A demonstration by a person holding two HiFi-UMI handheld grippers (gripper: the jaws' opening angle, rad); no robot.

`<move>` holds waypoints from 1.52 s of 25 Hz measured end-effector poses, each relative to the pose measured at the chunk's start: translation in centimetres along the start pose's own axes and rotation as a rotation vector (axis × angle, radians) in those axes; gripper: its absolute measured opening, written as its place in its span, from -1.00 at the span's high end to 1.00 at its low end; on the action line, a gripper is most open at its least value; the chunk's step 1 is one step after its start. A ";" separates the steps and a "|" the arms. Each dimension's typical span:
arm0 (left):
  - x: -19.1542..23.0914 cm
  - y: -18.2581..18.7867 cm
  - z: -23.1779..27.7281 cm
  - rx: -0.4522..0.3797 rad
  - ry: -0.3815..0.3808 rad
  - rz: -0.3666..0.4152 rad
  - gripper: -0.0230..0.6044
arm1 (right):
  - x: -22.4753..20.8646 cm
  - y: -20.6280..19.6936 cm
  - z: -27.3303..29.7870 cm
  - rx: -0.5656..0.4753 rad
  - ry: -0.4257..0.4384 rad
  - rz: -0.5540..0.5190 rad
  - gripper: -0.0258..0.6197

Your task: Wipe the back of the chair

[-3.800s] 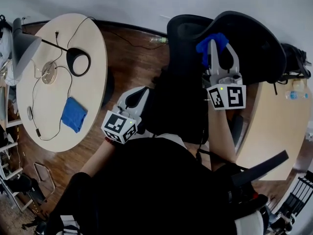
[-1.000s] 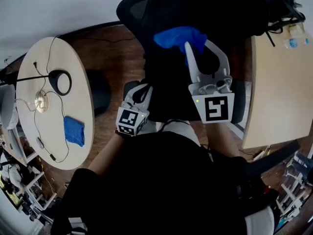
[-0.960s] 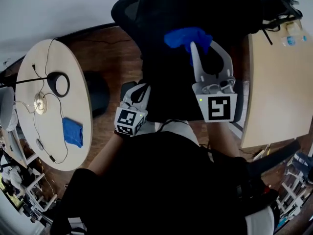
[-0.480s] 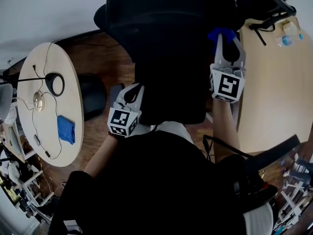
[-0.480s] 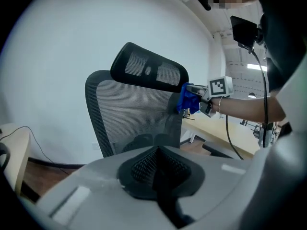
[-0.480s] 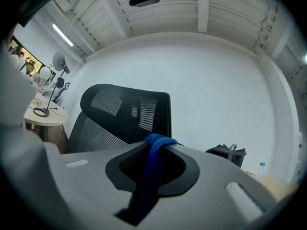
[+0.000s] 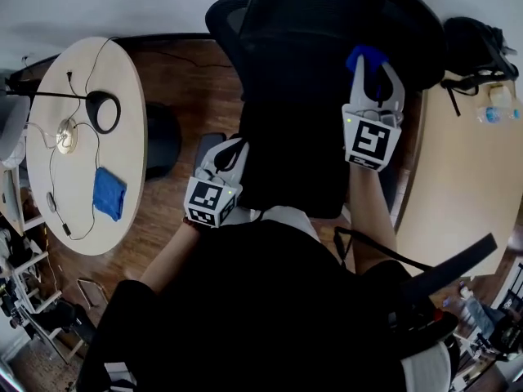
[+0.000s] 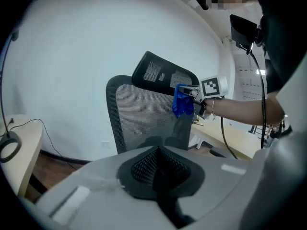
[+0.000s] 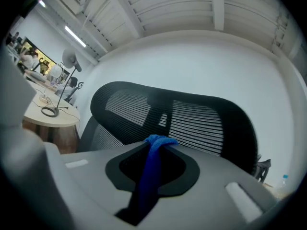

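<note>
The black mesh office chair (image 7: 310,72) stands in front of me with its back toward me and its headrest (image 7: 327,6) on top. My right gripper (image 7: 368,62) is shut on a blue cloth (image 7: 366,55) at the right side of the chair back, just below the headrest. From the right gripper view, the blue cloth (image 9: 152,166) runs up between the jaws toward the slatted headrest (image 9: 192,123). My left gripper (image 7: 237,144) is shut and holds nothing, low by the left edge of the chair back. From there I see the chair back (image 8: 144,119) and the blue cloth (image 8: 182,100).
A round table (image 7: 82,219) at the left carries a lamp base (image 7: 105,110), cables and a second blue cloth (image 7: 109,193). A light desk (image 7: 466,186) at the right holds a bottle (image 7: 496,114), with a black bag (image 7: 478,47) behind it. The floor is wood.
My right gripper has carried the blue cloth from the middle of the chair back over to its right side. The left gripper stays low at the left edge.
</note>
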State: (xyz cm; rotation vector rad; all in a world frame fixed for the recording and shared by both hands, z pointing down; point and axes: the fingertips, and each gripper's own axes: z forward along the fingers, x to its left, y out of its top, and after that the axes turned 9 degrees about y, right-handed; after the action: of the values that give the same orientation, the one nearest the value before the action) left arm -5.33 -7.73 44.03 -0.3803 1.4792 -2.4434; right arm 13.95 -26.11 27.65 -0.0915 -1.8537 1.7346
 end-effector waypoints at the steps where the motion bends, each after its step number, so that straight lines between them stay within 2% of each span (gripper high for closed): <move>1: 0.6 0.3 -0.2 -0.005 0.004 -0.008 0.91 | 1.0 0.4 0.9 -0.009 0.019 -0.003 0.78; 5: 3.8 0.4 -1.3 -0.029 0.018 -0.027 0.91 | 6.1 2.4 4.7 -0.040 0.090 0.002 0.78; 8: 5.7 -0.3 -2.8 -0.022 0.019 -0.058 0.91 | 10.0 4.6 6.3 -0.128 0.127 0.028 0.78; 12: 7.5 -0.1 -3.3 -0.037 0.005 -0.071 0.91 | 15.0 6.3 8.0 -0.145 0.206 0.031 0.78; 16: 8.8 -0.6 -4.0 -0.039 -0.016 -0.082 0.91 | 16.5 6.2 8.2 -0.129 0.138 0.154 0.78; 19: 9.4 -1.2 -4.4 -0.025 -0.055 -0.058 0.91 | 16.8 6.0 7.8 -0.114 0.115 0.153 0.78; 21: 9.7 -1.5 -4.4 -0.014 -0.074 -0.052 0.91 | 18.0 6.7 7.4 -0.145 0.196 0.157 0.78; 24: 9.0 -0.9 -3.9 -0.014 -0.083 -0.057 0.91 | 20.2 10.0 5.0 -0.280 0.428 0.292 0.78; 26: 7.8 -0.1 -3.1 -0.014 -0.109 -0.041 0.91 | 19.4 11.7 2.4 -0.332 0.471 0.334 0.78; 29: 4.8 1.0 -1.4 -0.014 -0.163 -0.018 0.91 | 15.1 10.2 -1.8 -0.286 0.386 0.331 0.78; 32: 1.4 1.8 0.1 -0.026 -0.186 -0.034 0.91 | 8.5 4.7 -6.0 -0.142 0.233 0.285 0.78; 35: -1.5 2.0 1.1 -0.032 -0.185 -0.071 0.91 | 0.5 -1.9 -10.3 0.024 0.050 0.210 0.78; 38: -3.0 1.8 1.3 -0.029 -0.147 -0.091 0.91 | -7.0 -6.2 -12.9 0.125 -0.117 0.167 0.78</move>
State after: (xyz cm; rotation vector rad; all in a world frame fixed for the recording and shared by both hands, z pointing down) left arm -1.88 -8.55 42.70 -0.6328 1.4662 -2.4065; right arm 27.71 -18.65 30.54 -0.0999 -1.8596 2.0053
